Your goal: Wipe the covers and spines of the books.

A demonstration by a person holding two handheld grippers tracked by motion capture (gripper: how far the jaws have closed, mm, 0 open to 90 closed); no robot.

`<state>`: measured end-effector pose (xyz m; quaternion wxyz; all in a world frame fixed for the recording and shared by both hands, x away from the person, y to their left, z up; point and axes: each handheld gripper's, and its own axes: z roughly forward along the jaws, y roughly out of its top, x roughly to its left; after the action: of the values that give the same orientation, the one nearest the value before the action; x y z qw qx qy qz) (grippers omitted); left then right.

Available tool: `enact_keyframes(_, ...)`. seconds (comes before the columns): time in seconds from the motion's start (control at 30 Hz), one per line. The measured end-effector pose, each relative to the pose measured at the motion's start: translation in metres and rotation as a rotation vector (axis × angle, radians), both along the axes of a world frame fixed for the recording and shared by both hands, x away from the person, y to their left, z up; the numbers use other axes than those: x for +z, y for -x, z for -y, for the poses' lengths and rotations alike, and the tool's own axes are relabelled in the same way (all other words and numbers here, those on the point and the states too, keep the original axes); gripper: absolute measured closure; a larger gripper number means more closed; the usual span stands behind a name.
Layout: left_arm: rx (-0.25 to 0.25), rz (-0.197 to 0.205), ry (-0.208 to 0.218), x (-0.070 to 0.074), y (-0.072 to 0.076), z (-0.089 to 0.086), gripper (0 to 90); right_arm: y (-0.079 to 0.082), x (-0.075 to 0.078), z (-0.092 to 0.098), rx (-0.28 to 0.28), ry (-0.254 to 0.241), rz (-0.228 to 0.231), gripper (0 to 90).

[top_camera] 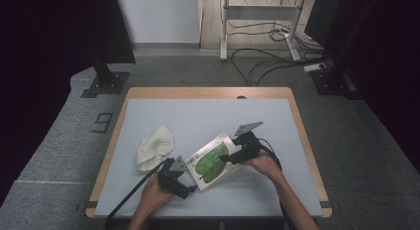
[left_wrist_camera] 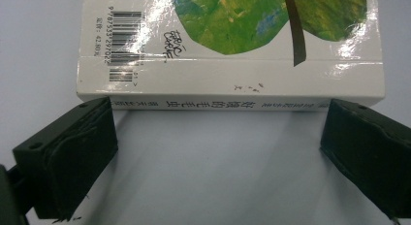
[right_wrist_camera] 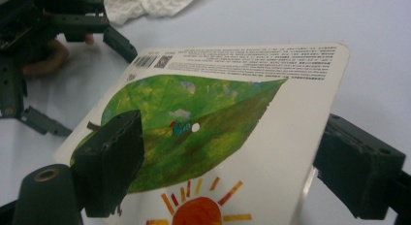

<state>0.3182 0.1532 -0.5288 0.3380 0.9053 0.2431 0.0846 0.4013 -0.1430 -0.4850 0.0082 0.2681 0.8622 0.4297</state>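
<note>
Picture book lies on the bench, near centre, right of the white knitted cloth. Left tongs released, jaws wide, spine just beyond them. Right tongs straddle the cover's far edge, one jaw over, one under; grip cannot be told.

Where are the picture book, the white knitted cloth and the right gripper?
picture book (top_camera: 212,162), high view, on the green leaf of its cover.
white knitted cloth (top_camera: 155,146), high view, on the middle of the bunched fabric.
right gripper (right_wrist_camera: 228,152), right gripper view, midway between its two fingers, over the book's cover.
</note>
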Motion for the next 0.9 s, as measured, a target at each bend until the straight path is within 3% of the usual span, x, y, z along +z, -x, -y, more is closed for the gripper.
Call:
enact_keyframes(0.23,-0.004,0.004,-0.008,0.0,0.0,0.0,0.0,-0.003,0.002,0.004,0.055,0.072,0.004,32.3)
enact_keyframes(0.5,-0.004,0.005,-0.007,0.0,0.0,0.0,0.0,-0.001,0.01,0.012,0.069,0.076,0.001,47.1)
enact_keyframes(0.9,-0.001,0.001,-0.003,0.0,0.0,0.0,0.0,0.005,0.013,0.021,0.082,0.074,0.031,59.4)
